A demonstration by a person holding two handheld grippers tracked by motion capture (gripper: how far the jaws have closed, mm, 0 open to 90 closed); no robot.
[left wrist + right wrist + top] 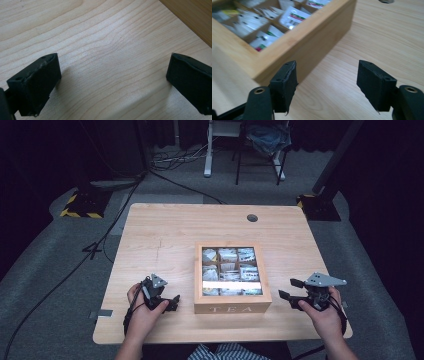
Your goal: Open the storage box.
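Note:
A wooden tea box (232,308) marked TEA stands at the middle front of the table, with several paper tea bags (229,269) in its compartments. My left gripper (172,302) rests low on the table just left of the box, open, nothing between its jaws. In the left gripper view the left gripper (113,63) looks onto bare wood, with the box wall (192,17) at the upper right. My right gripper (290,289) hovers to the right of the box, pointing at it. In the right gripper view the right gripper (328,72) stands open and empty before the box's corner (312,42), apart from it.
The light wooden table (160,235) has a round cable hole (252,218) near its far edge. Black cables (100,245) trail over the grey floor on the left. A stand base with yellow-black tape (82,205) and white frame legs (207,150) are beyond the table.

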